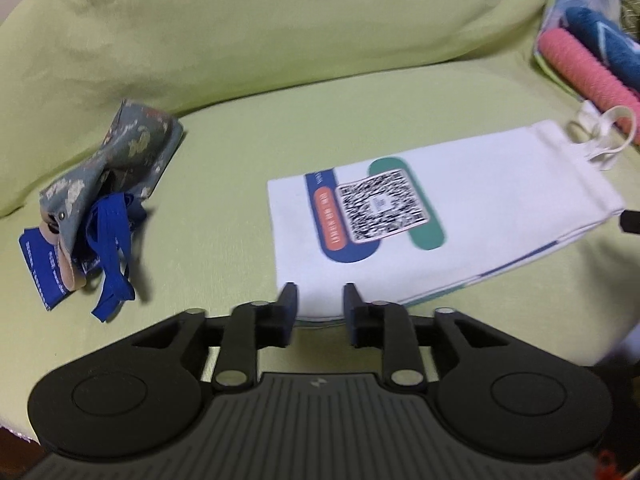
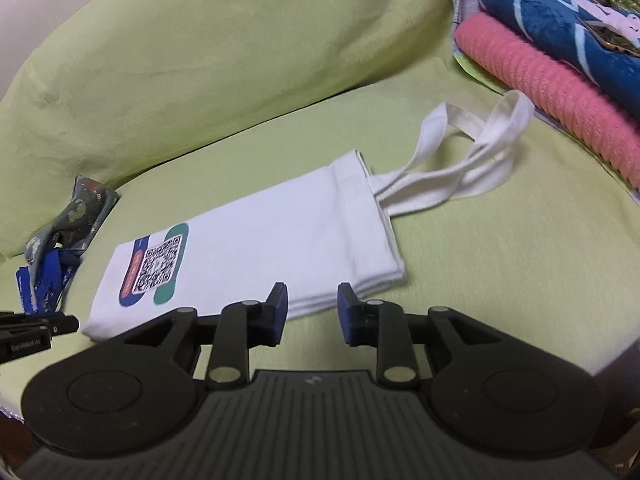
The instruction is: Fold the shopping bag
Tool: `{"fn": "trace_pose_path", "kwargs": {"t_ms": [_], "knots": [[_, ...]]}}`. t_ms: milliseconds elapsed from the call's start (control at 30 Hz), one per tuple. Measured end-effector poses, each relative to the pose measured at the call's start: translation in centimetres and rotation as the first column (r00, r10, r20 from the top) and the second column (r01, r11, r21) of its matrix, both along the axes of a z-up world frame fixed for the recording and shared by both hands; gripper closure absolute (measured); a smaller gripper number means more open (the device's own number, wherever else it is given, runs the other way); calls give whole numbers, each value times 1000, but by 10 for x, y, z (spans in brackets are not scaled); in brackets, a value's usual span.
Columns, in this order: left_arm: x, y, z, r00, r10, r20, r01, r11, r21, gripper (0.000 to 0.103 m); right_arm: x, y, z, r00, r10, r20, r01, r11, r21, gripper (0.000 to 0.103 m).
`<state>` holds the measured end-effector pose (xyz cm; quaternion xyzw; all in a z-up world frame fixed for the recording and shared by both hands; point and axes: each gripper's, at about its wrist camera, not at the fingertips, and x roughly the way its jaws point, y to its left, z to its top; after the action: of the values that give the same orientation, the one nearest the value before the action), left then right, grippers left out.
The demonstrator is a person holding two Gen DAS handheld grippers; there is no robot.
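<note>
A white cloth shopping bag [image 1: 472, 208] with a QR-code print lies folded lengthwise on a green sofa seat; it also shows in the right wrist view [image 2: 280, 232]. Its white handles [image 2: 468, 152] stick out at the far right end. My left gripper [image 1: 319, 294] is open and empty at the bag's near left edge. My right gripper [image 2: 312, 294] is open and empty at the bag's near edge, close to its handle-end corner. The left gripper's tip shows at the left of the right wrist view [image 2: 40, 330].
A crumpled patterned bag with blue straps [image 1: 100, 200] lies to the left on the seat. A green back cushion [image 1: 280, 24] rises behind. A pile of pink and blue folded textiles [image 2: 560, 60] sits at the right.
</note>
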<state>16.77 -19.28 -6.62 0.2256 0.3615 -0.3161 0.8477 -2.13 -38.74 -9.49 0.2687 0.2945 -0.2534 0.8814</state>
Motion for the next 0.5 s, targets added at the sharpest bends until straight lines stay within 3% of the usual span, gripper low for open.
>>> {"fn": "trace_pose_path", "kwargs": {"t_ms": [200, 300, 333, 400, 500], "knots": [[-13, 4, 14, 998, -49, 34, 50, 998, -30, 58, -16, 8, 7, 1000, -10, 11, 10, 1000, -9, 72], [-24, 7, 11, 982, -144, 124, 145, 989, 0, 51, -21, 2, -2, 998, -44, 50, 40, 997, 69, 66], [-29, 7, 8, 965, -195, 176, 191, 981, 40, 51, -22, 0, -5, 996, -57, 63, 50, 994, 98, 64], [-38, 6, -3, 907, -319, 273, 282, 945, 166, 50, -25, -4, -12, 993, -84, 88, 69, 985, 156, 60], [-46, 7, -24, 784, -519, 339, 397, 841, 368, 50, -29, -11, -23, 984, -127, 122, 94, 966, 243, 59]]}}
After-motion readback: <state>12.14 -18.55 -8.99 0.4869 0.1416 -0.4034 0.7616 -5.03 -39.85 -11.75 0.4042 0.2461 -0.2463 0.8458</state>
